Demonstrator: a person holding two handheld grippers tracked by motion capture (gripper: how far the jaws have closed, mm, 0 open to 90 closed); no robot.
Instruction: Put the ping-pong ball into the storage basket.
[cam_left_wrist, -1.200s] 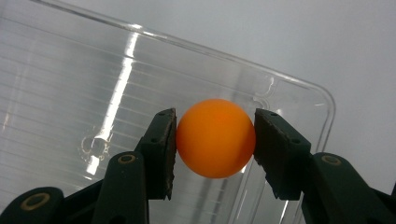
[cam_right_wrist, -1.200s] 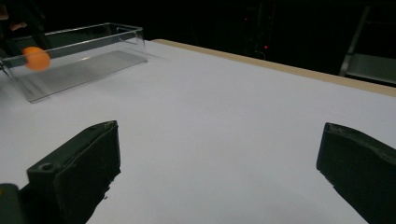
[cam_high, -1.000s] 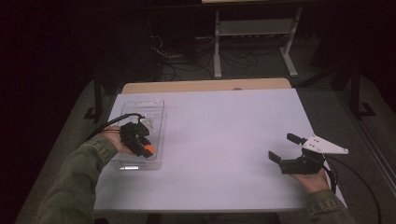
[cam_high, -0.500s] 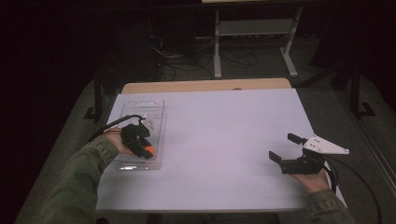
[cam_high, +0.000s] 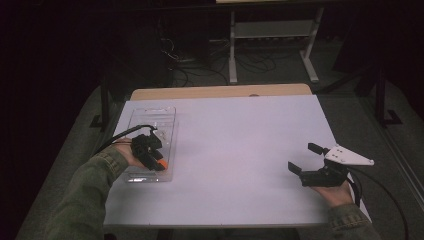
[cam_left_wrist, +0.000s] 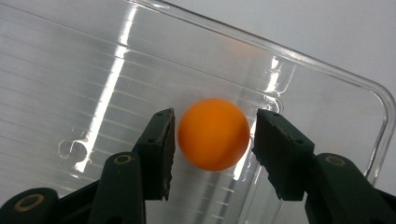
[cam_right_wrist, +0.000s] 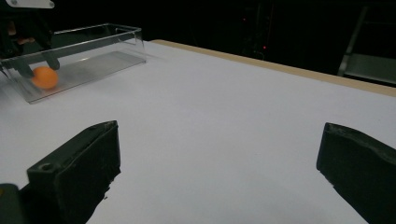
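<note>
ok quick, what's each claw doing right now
left claw: just been opening, small gaps either side of the orange ball in the clear tray, not gripping
right claw: wide open, empty, above the table

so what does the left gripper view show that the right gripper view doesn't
Left gripper view: small gaps between the left gripper and the round orange ball, as its jaws have just been opening; ridges on the tray floor.
Right gripper view: the open right gripper over the bare white table, dark room behind.
Both: the ball lying in the clear plastic tray.
</note>
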